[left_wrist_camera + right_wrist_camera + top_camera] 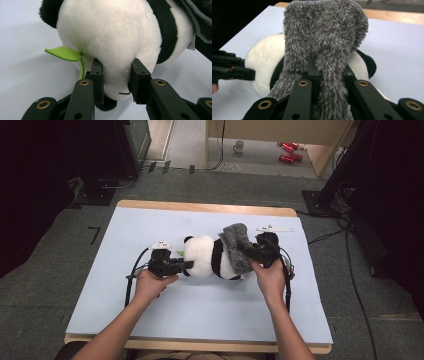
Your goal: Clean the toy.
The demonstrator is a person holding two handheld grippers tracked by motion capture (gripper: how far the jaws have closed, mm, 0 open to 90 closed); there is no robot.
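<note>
The panda plush (210, 257) lies on its side at the middle of the table (150, 315), the left gripper (186, 265) pinching its white head between closed jaws, the right gripper (246, 251) clamped on the grey fuzzy cloth (235, 246) draped over the plush's body.

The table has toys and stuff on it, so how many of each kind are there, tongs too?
Panda plush toy: 1
Fuzzy grey cloth: 1
Green felt leaf on the panda: 1
Tongs: 2, the left tongs shut on the panda, the right tongs shut on the grey cloth
Total: 5
</note>
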